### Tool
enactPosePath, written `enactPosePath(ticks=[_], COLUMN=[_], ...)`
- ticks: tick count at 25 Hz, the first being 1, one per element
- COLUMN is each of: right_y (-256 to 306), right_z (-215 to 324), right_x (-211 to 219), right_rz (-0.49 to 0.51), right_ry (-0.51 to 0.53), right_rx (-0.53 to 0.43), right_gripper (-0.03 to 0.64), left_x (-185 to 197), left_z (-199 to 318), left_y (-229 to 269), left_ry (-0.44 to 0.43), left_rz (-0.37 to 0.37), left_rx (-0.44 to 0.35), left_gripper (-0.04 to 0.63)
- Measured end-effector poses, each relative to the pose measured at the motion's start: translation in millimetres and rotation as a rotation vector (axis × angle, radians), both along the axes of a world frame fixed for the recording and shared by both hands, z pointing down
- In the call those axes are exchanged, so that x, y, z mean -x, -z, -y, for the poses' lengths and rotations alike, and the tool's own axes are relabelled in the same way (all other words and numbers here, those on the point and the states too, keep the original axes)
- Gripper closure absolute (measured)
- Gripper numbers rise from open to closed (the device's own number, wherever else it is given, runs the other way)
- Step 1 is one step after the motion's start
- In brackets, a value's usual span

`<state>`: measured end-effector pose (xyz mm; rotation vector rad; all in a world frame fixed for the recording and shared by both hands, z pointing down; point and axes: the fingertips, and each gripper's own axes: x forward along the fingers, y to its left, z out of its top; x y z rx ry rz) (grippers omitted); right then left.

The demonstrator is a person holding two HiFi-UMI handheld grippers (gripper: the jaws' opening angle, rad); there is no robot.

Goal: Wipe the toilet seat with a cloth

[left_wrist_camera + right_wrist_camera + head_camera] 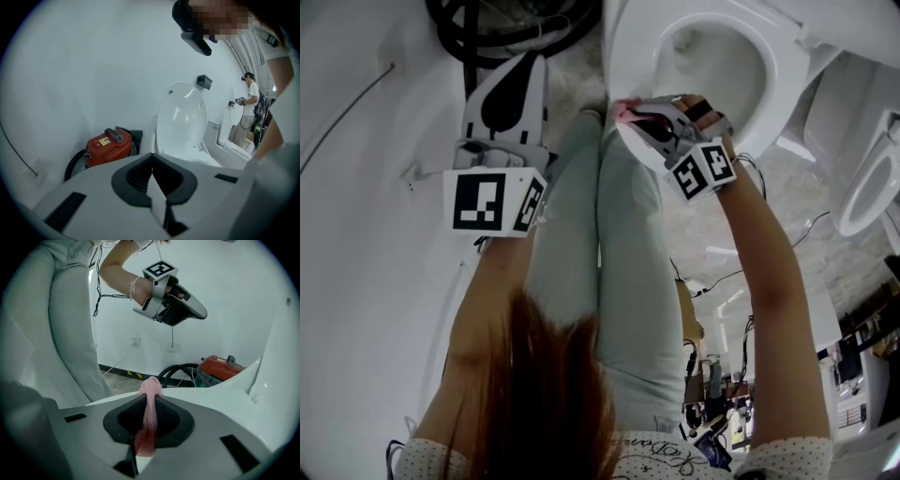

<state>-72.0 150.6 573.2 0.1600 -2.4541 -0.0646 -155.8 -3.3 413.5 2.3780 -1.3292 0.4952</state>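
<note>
At toilet seat (pixel 780 84) front rim: R gripper (pixel 630 114) jaws clamped on pink cloth (pixel 149 420), cloth tip at seat edge. L gripper (pixel 152 159) off to side, jaws together, nothing between.

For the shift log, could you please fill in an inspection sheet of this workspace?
Surface: toilet seat, white, lid raised.
Job's things: pink cloth, pinched in right tongs at the seat's rim.
Clutter: red vacuum cleaner against the wall.
Grippers: right tongs shut on cloth; left tongs shut, empty, held off the seat.
Cables: black hose by the vacuum; wires on the floor.
Surroundings: white wall; second person in the background.
</note>
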Motion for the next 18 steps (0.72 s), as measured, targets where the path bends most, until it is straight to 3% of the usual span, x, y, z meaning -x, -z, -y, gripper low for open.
enactPosePath(ticks=[18], right_y=[0.0], right_z=[30.6], right_x=[3.4], right_rz=[-0.014], right_ry=[0.047], right_rx=[0.018], right_gripper=[0.569], left_x=[-5.2], left_z=[11.7], left_y=[-0.5], left_ry=[0.058], left_rz=[-0.012], left_rx=[0.003], left_gripper=[0.592])
